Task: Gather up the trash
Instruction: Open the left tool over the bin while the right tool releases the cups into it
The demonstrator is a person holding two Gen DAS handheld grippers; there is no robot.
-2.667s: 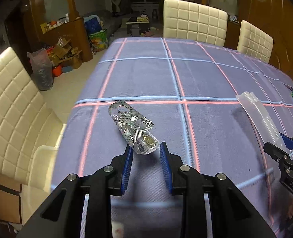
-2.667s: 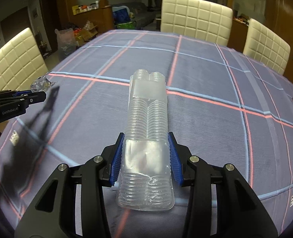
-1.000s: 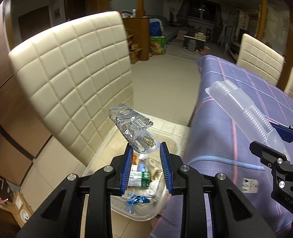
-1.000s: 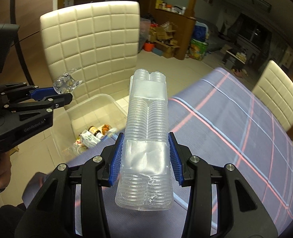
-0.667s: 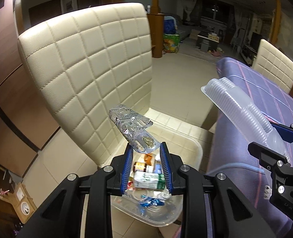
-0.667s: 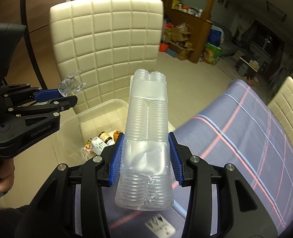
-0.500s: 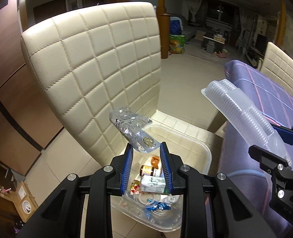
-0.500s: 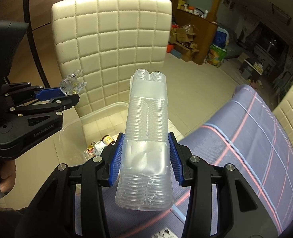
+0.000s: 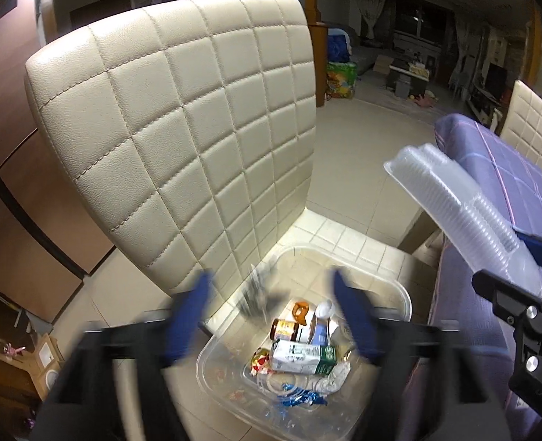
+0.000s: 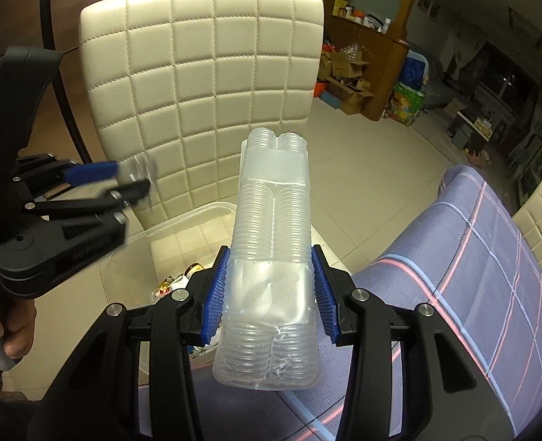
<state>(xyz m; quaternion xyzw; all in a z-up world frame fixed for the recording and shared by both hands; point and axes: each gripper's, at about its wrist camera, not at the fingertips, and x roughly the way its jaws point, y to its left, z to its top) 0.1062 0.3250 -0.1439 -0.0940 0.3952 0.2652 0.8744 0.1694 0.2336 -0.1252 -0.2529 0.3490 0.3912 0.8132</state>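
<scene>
My right tongs (image 10: 269,294) clench the clear tray (image 10: 272,257) above the table edge (image 10: 473,275); my left tongs (image 9: 271,316) are spread wide, the blurred blister pack (image 9: 258,292) loose between them above the bin (image 9: 399,290) beside the chair (image 9: 197,128)

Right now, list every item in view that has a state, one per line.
Left gripper: jaws spread wide, motion-blurred, above the bin.
Blister pack: released, blurred, between the jaws.
Right gripper: jaws shut on the clear plastic tray.
Clear bin: open-topped, on the chair seat, partly filled.
Milk carton: lying in the bin.
</scene>
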